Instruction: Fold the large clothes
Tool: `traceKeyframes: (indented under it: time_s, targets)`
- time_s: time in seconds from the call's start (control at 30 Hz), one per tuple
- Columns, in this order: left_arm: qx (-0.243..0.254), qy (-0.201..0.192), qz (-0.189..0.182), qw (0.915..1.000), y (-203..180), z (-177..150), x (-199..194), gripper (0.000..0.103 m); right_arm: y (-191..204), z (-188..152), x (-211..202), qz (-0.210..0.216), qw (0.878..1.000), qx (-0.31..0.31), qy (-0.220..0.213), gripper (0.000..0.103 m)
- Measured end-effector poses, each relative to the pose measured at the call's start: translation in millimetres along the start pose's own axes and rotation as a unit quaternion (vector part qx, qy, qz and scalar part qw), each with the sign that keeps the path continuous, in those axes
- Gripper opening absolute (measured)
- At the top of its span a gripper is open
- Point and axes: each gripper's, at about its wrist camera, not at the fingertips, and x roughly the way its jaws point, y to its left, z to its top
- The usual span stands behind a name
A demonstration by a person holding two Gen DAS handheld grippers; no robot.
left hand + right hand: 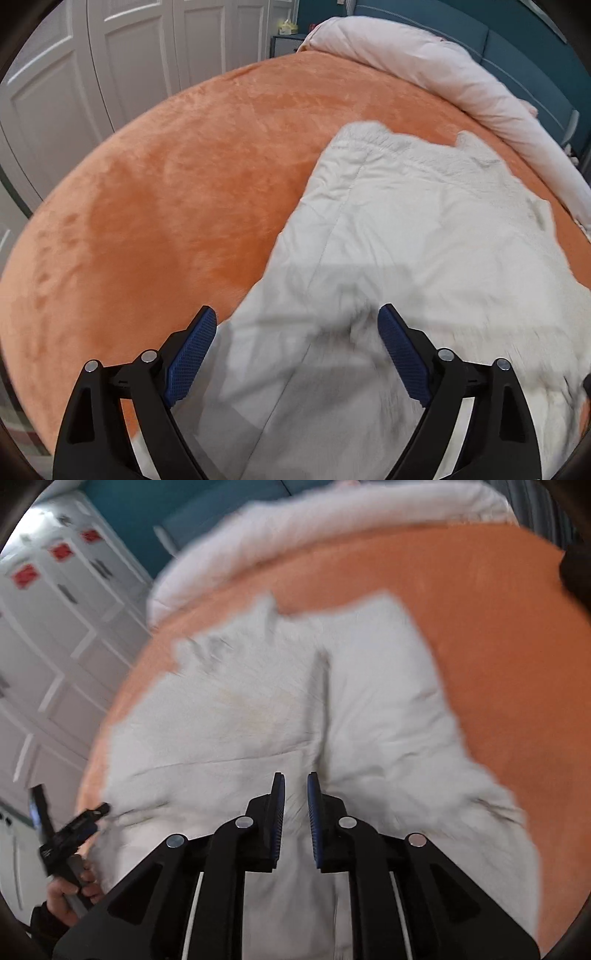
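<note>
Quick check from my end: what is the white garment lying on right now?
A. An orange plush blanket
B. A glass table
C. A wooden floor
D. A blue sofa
A: the white garment is spread on the orange blanket, which shows around it in both wrist views.

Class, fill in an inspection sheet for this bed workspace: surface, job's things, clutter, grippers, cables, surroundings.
Surface: orange plush bedspread, mostly bare.
Job's things: white padded garment lying spread out, creased, not neatly folded.
Clutter: pale rolled duvet along the far edge.
Grippers: left gripper open above the garment, nothing between its pads; right gripper nearly closed, narrow gap, nothing held.
Cables: nothing seen.
Surroundings: white panelled wardrobe doors, teal headboard.
</note>
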Motion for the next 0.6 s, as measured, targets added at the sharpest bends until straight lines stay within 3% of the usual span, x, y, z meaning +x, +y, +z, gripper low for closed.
traceKeyframes:
  time_s: [0.13,0.27,0.37,0.53,0.6]
  targets:
    - [-0.005,-0.015,-0.04,0.9991,30.8,-22.8,-63.6,0.087,-4.4,-29.9,-76.8,0.033,0.999,-0.031,-0.022,0.036]
    - [0.006,-0.004,-0.043,0.9991,59.2,-60.6,-113.8,0.089,-19.8,-84.6,-146.3,0.011,0.997,-0.081,-0.012,0.058]
    - [0.009,0.024,-0.039,0.9989,79.1,-93.9,-136.6,0.09,-38.3,-134.3,-176.6,-0.017,0.995,-0.092,0.023,0.062]
    - [-0.034,0.094,-0.071,0.9924,93.4,-144.6,-136.6,0.09,-77.7,-198.3,-193.3,-0.05,0.994,-0.041,0.092,0.064]
    - [-0.032,0.082,-0.064,0.9941,87.8,-156.1,-139.6,0.09,-88.0,-211.8,-197.2,-0.043,0.995,-0.014,0.091,0.064]
